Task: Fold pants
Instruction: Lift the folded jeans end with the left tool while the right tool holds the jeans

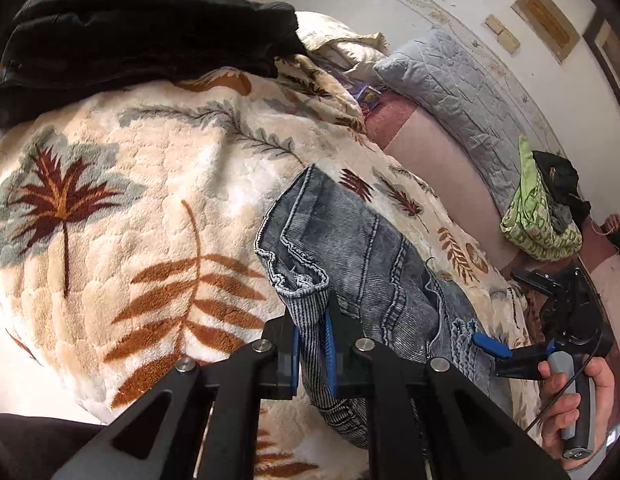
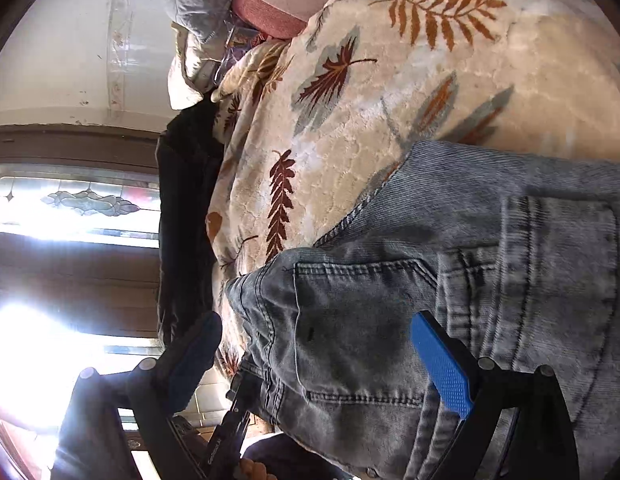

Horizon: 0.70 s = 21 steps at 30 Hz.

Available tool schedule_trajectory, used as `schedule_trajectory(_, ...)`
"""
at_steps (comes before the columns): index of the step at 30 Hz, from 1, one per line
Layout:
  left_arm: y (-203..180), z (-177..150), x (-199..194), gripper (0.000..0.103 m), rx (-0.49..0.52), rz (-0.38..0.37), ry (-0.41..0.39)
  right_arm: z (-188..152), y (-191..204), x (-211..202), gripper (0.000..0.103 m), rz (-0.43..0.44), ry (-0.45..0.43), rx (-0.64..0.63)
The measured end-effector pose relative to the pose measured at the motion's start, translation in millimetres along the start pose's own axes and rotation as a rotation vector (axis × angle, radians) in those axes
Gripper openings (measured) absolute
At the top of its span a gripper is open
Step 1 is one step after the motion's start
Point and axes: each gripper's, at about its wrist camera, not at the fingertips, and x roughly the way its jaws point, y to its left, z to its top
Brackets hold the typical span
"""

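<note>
The fold is looking barely begun: the left claw [image 1: 312,334] is pinching the jeans' [image 1: 362,240] hem, the right claw [image 2: 322,364] gaping wide over them on the bed [image 1: 149,184].

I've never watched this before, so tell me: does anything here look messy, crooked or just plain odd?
The jeans lie bunched and twisted on the leaf-print blanket, not flat. The left gripper pinches a crumpled hem, while the right gripper stands open over the pocket area. A black garment is heaped at the blanket's edge. Nothing looks torn or spilled.
</note>
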Motion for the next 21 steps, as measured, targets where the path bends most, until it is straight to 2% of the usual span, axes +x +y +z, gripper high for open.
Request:
schedule_trajectory(5, -34, 1, -14, 0.010, 0.110, -0.004, -0.057, -31, -38, -53, 0.097, 0.047, -0.049, 0.054)
schedule_trajectory(10, -48, 3, -13, 0.010, 0.153, 0.026, -0.057, -61, -83, -54, 0.097, 0.089, -0.017, 0.136)
schedule_trajectory(16, -55, 1, -13, 0.010, 0.185, 0.091, -0.053, -62, -74, -57, 0.097, 0.080, -0.017, 0.089)
schedule_trajectory(21, -62, 3, -13, 0.010, 0.197, 0.103, -0.045, -69, -62, -65, 0.097, 0.074, -0.034, 0.030)
